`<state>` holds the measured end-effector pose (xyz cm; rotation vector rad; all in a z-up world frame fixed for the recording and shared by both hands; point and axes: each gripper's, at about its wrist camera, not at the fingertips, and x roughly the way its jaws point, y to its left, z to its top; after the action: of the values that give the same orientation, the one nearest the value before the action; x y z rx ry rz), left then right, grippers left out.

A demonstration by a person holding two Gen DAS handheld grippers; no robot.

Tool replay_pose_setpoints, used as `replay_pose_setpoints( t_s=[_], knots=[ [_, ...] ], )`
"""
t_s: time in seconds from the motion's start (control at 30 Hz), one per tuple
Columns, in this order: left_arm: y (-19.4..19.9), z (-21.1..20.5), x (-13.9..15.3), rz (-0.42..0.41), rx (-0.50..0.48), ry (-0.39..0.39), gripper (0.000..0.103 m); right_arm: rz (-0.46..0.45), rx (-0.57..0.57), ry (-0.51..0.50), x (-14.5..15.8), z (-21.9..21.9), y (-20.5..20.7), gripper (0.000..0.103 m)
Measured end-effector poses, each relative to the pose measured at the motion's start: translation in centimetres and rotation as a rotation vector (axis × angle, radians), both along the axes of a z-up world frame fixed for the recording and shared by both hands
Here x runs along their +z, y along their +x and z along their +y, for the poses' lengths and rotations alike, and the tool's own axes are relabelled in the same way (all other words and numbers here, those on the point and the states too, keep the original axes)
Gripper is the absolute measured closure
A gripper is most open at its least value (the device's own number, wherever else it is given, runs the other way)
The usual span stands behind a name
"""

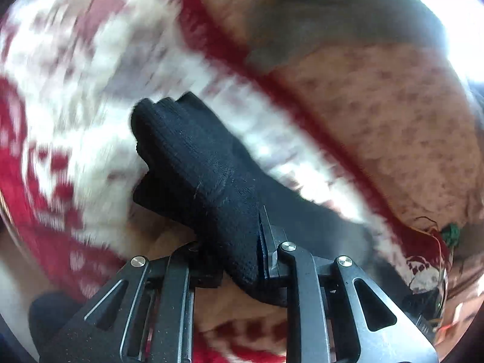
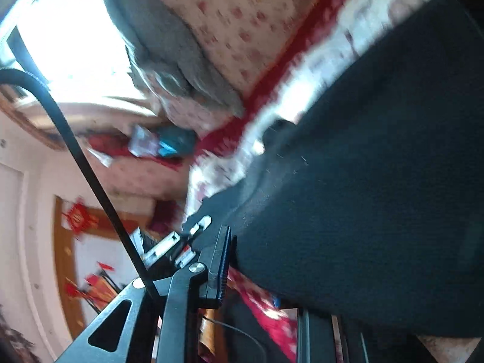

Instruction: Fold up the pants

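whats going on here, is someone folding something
A person is working with a pair of handheld tongs, folding black pants over a red and white patterned blanket. The left tongs are shut on a bunched, layered edge of the black fabric. The right tongs grip another part of the same pants, which fill much of that view. Both views are blurred, so how far the fold has got is unclear.

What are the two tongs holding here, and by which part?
Both are shut on the black pants: the left tongs pinch a bunched, folded edge; the right tongs clamp another edge; which part cannot be told.
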<state>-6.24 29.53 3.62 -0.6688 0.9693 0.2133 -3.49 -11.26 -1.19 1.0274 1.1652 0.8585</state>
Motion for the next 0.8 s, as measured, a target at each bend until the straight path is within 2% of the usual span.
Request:
replay_pose_setpoints(
  t_s=[0.07, 0.1, 0.17, 0.27, 0.33, 0.4, 0.5, 0.53, 0.57, 0.63, 0.77, 0.8],
  knots=[
    [-0.6, 1.0, -1.5, 0.002, 0.007, -0.049, 0.082, 0.025, 0.056, -0.102, -0.7, 1.0, -0.4, 0.082],
    [-1.1, 1.4, -1.7, -0.016, 0.004, -0.077, 0.081, 0.007, 0.059, -0.113, -0.5, 1.1, -0.5, 0.082],
    [-1.7, 1.7, -1.4, -0.021, -0.002, -0.077, 0.077, -0.036, 0.085, -0.161, 0.4, 1.2, -0.6, 0.081],
    [-2.7, 1.5, 0.7, -0.036, 0.019, 0.039, 0.072, -0.079, 0.118, -0.209, 1.3, 1.0, -1.0, 0.078],
    [-3.2, 1.1, 1.7, -0.059, 0.013, 0.093, 0.072, -0.096, 0.116, -0.200, 1.8, 0.1, -1.5, 0.074],
    [-3.8, 0.4, 2.9, -0.061, 0.024, 0.189, 0.072, -0.105, 0.108, -0.180, 2.1, -1.1, -2.2, 0.074],
    [-5.3, 0.0, 4.8, -0.087, 0.114, 0.361, 0.072, -0.155, 0.076, -0.192, 3.4, -3.3, -3.4, 0.073],
    [-5.9, -0.3, 5.6, -0.105, 0.150, 0.416, 0.072, -0.172, 0.057, -0.211, 3.9, -4.5, -3.9, 0.070],
    [-6.5, -0.5, 6.4, -0.138, 0.168, 0.440, 0.071, -0.180, 0.037, -0.226, 4.3, -5.4, -4.3, 0.064],
    [-7.0, -1.0, 7.5, -0.188, 0.126, 0.425, 0.071, -0.186, -0.010, -0.242, 4.6, -7.7, -5.1, 0.056],
    [-5.5, -4.6, 7.9, -0.219, -0.068, 0.300, 0.071, -0.171, -0.168, -0.286, 5.2, -14.7, -6.9, 0.056],
    [-4.8, -6.3, 7.6, -0.228, -0.144, 0.251, 0.071, -0.167, -0.203, -0.297, 5.3, -16.1, -7.3, 0.056]
  ],
)
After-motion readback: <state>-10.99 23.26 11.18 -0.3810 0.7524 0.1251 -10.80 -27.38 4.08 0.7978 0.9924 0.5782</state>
